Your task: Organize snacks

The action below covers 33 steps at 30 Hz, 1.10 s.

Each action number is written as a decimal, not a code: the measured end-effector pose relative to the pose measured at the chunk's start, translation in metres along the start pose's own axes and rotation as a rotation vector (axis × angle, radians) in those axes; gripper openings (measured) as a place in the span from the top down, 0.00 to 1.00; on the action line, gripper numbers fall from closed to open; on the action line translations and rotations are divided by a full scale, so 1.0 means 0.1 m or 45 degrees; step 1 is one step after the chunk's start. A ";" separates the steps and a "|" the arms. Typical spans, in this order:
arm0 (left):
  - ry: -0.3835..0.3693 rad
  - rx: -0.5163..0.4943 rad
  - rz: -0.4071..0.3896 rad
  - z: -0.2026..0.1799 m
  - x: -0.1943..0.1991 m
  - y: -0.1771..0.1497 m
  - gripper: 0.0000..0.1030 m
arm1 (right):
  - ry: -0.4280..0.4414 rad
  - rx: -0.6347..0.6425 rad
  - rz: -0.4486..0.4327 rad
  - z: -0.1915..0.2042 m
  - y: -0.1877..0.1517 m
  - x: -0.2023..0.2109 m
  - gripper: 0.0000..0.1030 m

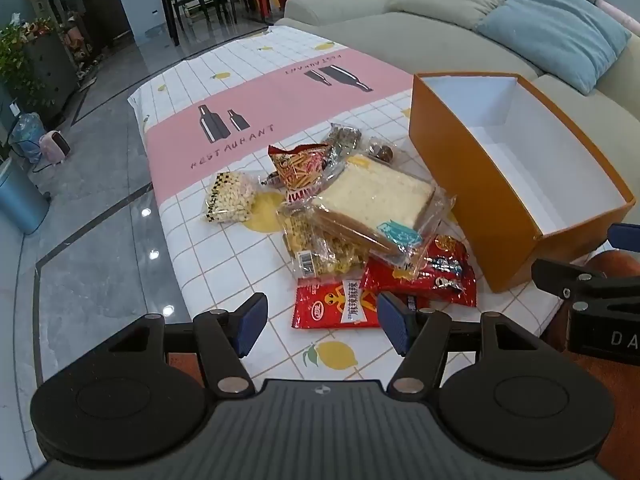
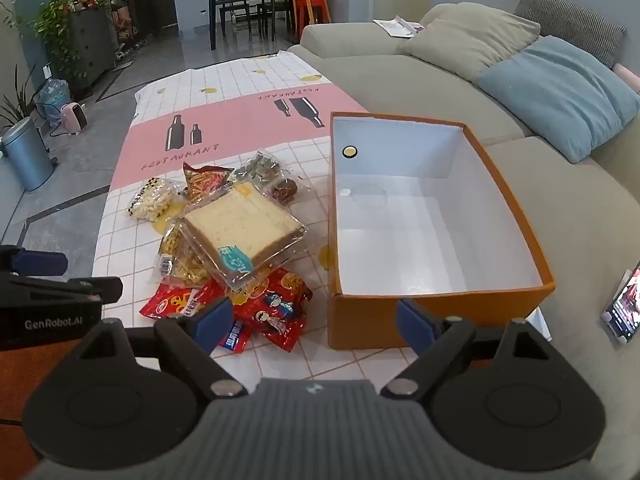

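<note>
Both grippers empty, jaws spread: left gripper [image 1: 322,322] hangs over the near edge of the snack pile [image 1: 352,216], red packet [image 1: 336,306] right ahead between its fingers; right gripper [image 2: 316,320] sits just short of the orange box [image 2: 436,316], pile ahead-left of it. Box looks empty, so nothing's packed yet. I'd start with the bagged bread [image 2: 242,228] on top, pinching the wrapper edge lightly rather than the slice, then work down to the flat packets.
</note>
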State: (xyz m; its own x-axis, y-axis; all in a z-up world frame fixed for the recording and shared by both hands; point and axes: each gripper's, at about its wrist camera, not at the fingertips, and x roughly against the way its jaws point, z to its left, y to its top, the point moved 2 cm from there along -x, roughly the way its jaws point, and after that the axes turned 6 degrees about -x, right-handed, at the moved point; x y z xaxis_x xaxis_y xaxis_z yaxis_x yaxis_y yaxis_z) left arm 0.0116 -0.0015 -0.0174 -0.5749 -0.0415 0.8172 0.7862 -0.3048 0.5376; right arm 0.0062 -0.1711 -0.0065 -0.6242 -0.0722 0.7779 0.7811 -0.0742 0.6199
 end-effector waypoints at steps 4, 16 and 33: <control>-0.001 0.022 0.007 -0.07 -0.02 -0.11 0.28 | 0.003 0.001 0.005 -0.01 0.01 0.02 0.16; -0.058 0.017 0.043 -0.03 -0.03 -0.07 0.28 | 0.015 0.012 0.040 0.03 -0.06 -0.02 0.16; -0.067 0.055 0.037 0.00 -0.05 -0.10 0.28 | 0.027 0.056 0.077 0.11 -0.06 -0.06 0.16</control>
State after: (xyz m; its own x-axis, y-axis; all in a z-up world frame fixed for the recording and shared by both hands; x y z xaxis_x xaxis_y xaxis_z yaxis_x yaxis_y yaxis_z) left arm 0.0067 0.0022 -0.0269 -0.5395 0.0008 0.8420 0.8123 -0.2630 0.5207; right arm 0.0052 -0.1593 -0.0142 -0.5755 -0.0965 0.8121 0.8171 -0.0250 0.5760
